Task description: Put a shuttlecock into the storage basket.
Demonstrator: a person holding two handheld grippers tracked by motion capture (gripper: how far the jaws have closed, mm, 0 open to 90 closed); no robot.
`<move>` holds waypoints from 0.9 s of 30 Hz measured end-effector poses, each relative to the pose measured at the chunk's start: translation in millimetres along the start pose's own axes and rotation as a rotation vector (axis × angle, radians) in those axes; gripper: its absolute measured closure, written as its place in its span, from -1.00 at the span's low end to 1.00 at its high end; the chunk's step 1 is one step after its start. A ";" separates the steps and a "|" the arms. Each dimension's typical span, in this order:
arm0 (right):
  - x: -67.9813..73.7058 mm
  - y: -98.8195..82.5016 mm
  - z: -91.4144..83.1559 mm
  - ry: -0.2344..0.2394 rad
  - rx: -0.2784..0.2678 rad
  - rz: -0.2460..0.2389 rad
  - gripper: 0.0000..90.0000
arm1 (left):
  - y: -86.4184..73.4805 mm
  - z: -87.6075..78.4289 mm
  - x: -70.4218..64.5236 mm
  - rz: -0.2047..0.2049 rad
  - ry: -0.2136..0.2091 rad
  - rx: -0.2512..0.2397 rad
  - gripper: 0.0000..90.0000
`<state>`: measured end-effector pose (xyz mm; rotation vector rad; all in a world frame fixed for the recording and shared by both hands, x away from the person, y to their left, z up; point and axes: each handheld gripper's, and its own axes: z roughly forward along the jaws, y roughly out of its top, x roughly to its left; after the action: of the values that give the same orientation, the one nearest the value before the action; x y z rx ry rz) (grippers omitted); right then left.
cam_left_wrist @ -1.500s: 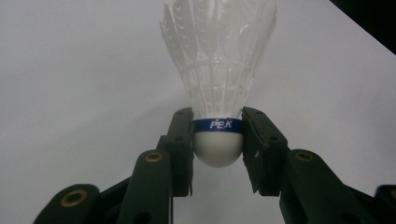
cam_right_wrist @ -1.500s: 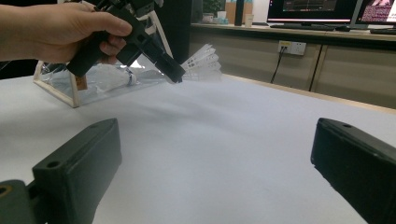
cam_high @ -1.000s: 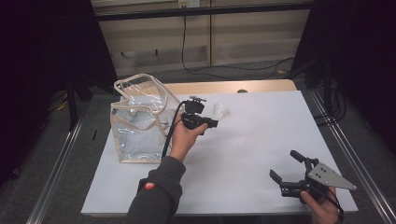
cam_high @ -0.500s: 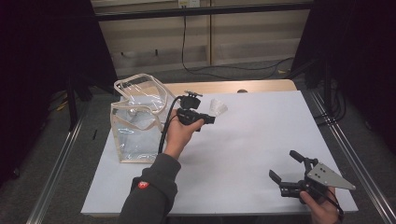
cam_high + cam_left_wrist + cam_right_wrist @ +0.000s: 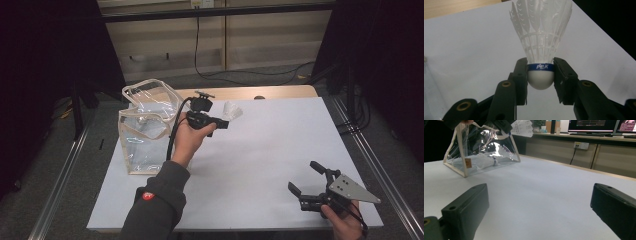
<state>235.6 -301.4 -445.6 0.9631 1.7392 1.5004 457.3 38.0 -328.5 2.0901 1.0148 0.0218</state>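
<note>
A white feather shuttlecock (image 5: 541, 40) with a blue band round its cork is clamped at the base by my left gripper (image 5: 540, 76). In the high view that left gripper (image 5: 222, 123) is raised above the white table, just right of a clear plastic bag (image 5: 145, 127), with the shuttlecock (image 5: 233, 110) pointing right. Another shuttlecock (image 5: 485, 160) lies inside the bag (image 5: 474, 152). My right gripper (image 5: 306, 182) rests low at the table's front right, jaws wide apart with nothing between them (image 5: 539, 205).
The white table top (image 5: 280, 135) spreads between the two hands. A wooden strip (image 5: 280, 92) runs along its far edge. Metal rails (image 5: 367, 155) flank the table. Cabinets with monitors (image 5: 599, 125) stand beyond the table in the right gripper view.
My left gripper has risen with the shuttlecock and drifted slightly left toward the bag's top. The right gripper has stayed put.
</note>
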 end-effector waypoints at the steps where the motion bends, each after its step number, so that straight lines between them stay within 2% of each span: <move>1: -0.1 0.0 0.0 0.000 -0.001 0.001 -0.96 | 0.9 -1.7 -0.6 0.006 0.001 -0.001 0.46; 4: 0.0 -0.1 0.2 0.002 0.000 0.000 -0.96 | 2.8 -5.5 -2.0 -0.002 0.004 -0.007 0.46; 19: 0.5 0.0 0.3 0.003 0.000 0.001 -0.96 | 12.9 -27.6 -4.0 0.014 0.010 -0.007 0.46; 22: 0.5 0.1 0.2 0.002 -0.001 -0.004 -0.96 | 13.8 -30.9 -3.8 0.001 0.010 -0.011 0.46; 27: 1.1 0.3 0.3 0.001 -0.001 0.000 -0.96 | 14.4 -33.9 -2.8 0.004 0.008 -0.005 0.46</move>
<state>235.3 -300.3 -445.4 0.9618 1.7390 1.5015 453.5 53.0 -295.0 2.0888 1.0143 0.0353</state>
